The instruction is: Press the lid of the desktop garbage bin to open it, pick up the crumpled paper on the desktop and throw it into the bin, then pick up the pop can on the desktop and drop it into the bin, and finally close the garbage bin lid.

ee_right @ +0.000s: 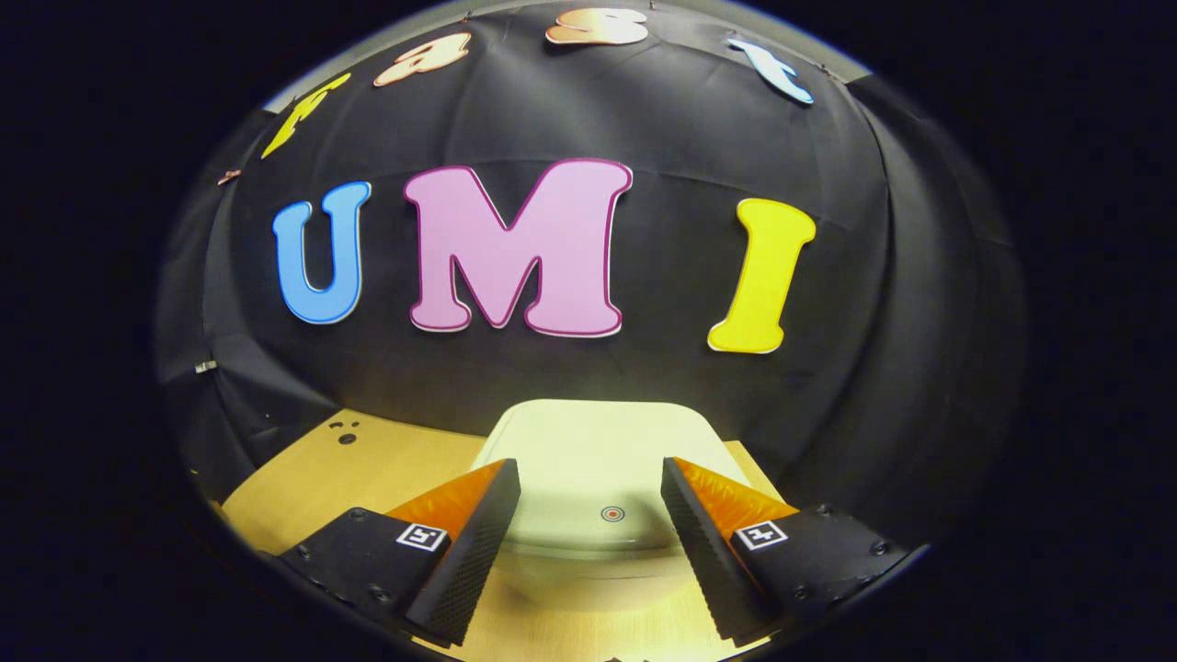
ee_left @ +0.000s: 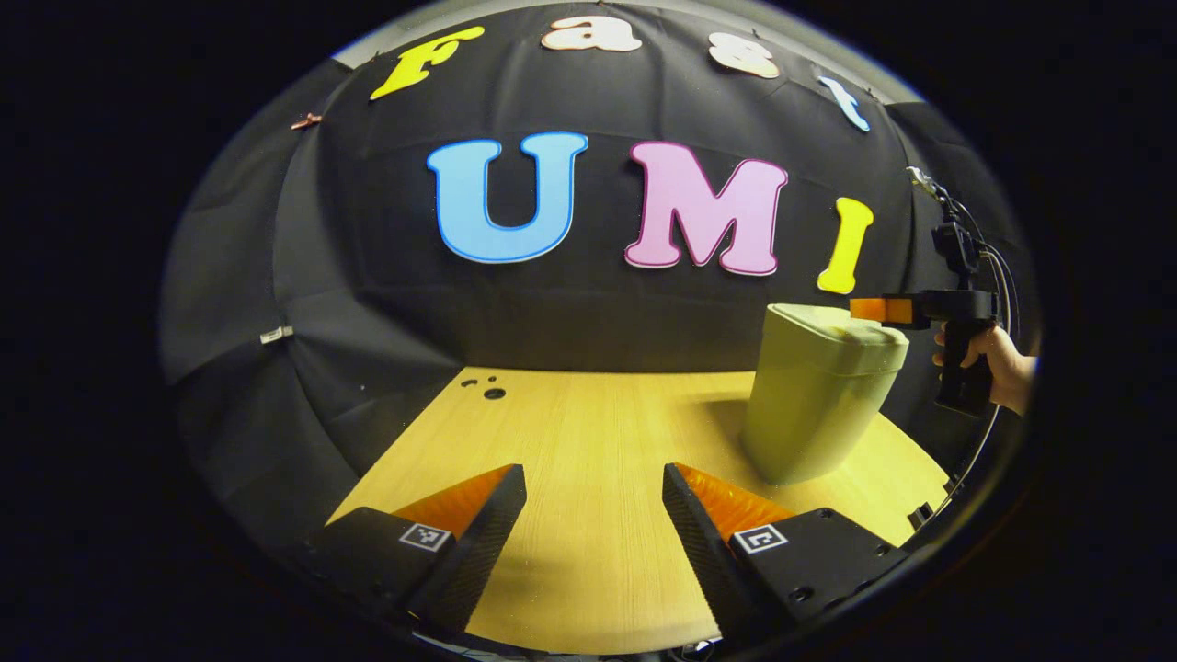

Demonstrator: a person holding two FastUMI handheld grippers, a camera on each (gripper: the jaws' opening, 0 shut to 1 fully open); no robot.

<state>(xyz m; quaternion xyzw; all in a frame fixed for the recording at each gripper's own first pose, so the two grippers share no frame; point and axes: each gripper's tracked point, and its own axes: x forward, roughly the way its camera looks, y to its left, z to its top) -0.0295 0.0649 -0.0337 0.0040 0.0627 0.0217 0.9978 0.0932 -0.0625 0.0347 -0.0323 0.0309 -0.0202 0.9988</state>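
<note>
Lid (ee_right: 598, 450) shut, small target mark (ee_right: 612, 513) at 6 o'clock to be pressed squarely by right gripper (ee_right: 588, 515), fingers apart; left gripper (ee_left: 593, 515) open, idle.

In the left gripper view the bin (ee_left: 818, 405) stands on the bench (ee_left: 588, 441) at right of frame, with the right hand-held gripper (ee_left: 869, 310) just above its lid (ee_left: 832, 326).
</note>
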